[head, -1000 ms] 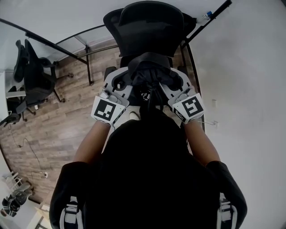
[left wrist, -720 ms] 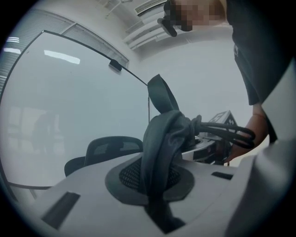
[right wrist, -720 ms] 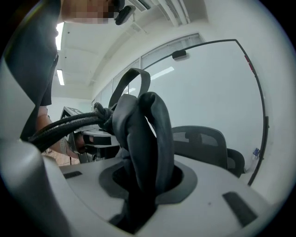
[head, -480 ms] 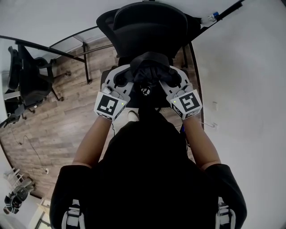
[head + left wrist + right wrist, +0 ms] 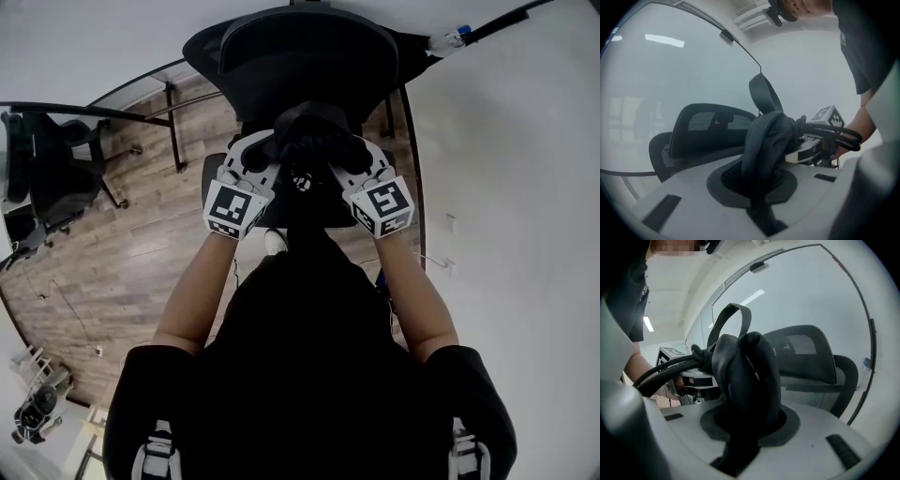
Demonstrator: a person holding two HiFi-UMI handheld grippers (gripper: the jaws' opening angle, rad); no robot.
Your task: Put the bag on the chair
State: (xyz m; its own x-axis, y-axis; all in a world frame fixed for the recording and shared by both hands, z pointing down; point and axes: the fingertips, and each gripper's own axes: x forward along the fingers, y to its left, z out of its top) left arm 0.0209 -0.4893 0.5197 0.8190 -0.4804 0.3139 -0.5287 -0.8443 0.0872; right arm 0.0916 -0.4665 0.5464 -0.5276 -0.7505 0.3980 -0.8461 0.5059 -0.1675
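A black bag (image 5: 313, 139) hangs bunched between both grippers, just in front of the black mesh office chair (image 5: 300, 56). My left gripper (image 5: 269, 155) is shut on the bag's dark fabric (image 5: 764, 140), which fills its jaws. My right gripper (image 5: 351, 159) is shut on the same bundle (image 5: 747, 376) from the other side. A handle loop (image 5: 764, 93) stands up above the bundle and dark straps (image 5: 832, 136) run toward the right gripper's marker cube (image 5: 828, 117). The chair's backrest (image 5: 804, 357) rises close behind the bag. The seat is hidden under the bag and grippers.
A second black office chair (image 5: 56, 178) stands at the left on the wood floor (image 5: 141, 253). Black metal desk legs (image 5: 173, 141) stand left of the target chair. A white wall (image 5: 506, 187) fills the right side, with a bottle (image 5: 452, 39) near the top.
Both grippers have carried the bag forward, closer to the chair's backrest. Both grips on the fabric look the same.
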